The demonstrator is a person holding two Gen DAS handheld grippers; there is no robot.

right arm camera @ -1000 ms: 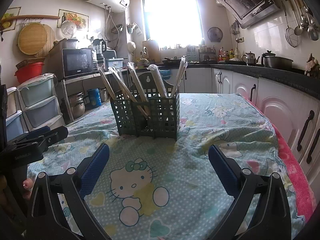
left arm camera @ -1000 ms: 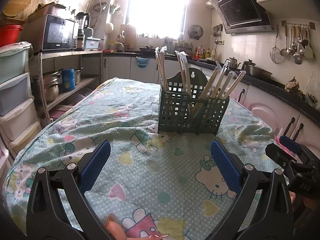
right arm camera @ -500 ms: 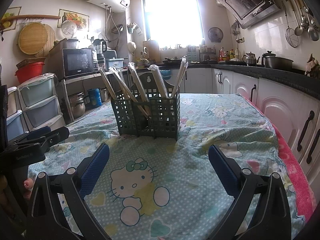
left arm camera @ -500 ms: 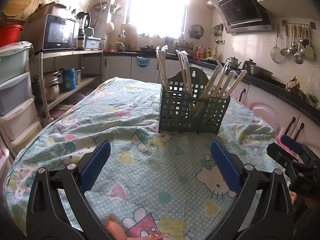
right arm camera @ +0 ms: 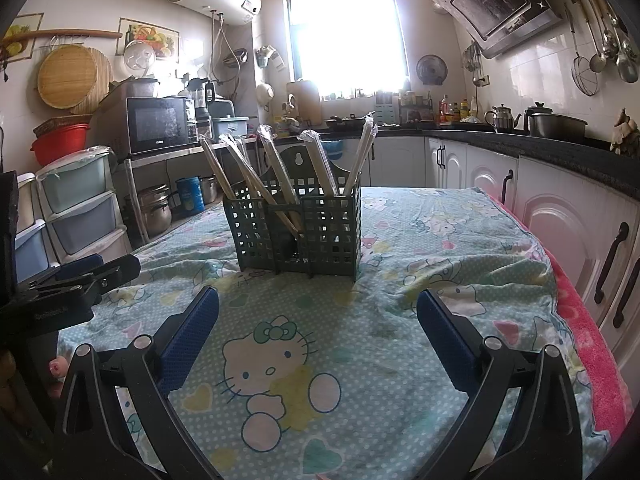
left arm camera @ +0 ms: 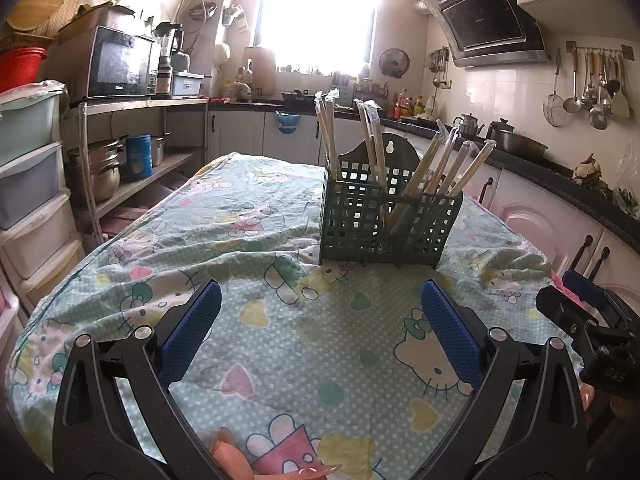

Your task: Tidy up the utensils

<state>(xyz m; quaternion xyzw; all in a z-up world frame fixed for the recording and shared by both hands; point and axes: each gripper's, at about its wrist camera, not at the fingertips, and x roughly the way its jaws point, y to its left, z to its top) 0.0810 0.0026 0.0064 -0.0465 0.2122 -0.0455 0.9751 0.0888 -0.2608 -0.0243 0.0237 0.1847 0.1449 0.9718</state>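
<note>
On the worktop (left arm camera: 256, 344), covered by a cartoon-cat print cloth (right arm camera: 280, 364), a dark green lattice utensil caddy (left arm camera: 384, 224) is standing upright, roughly mid-table. Wrapped chopstick pairs (left arm camera: 436, 168) are sticking up out of its compartments, some near vertical, others leaning outward to the sides. In the right wrist view the same caddy (right arm camera: 298, 230) is sitting straight ahead with the wrapped chopsticks (right arm camera: 320, 162) fanning out the top.

Left tool (left arm camera: 320, 332) is hovering low over the cloth, blue pads (left arm camera: 192, 330) spread wide, gripping nothing, well short of the caddy. Right tool (right arm camera: 318, 330) is doing the same, pads (right arm camera: 448, 336) wide apart, nothing between them, caddy ahead and apart from it. Each tool is showing at the edge of the other's view: right tool (left arm camera: 588, 320) at far right, left tool (right arm camera: 76, 284) at far left.

Behind: microwave (right arm camera: 160, 124) sitting on a metal shelf, plastic drawer unit (right arm camera: 80, 204) at left, ladles (left arm camera: 592, 88) hanging on the tiled wall, range hood (left arm camera: 488, 28) above the counter.
</note>
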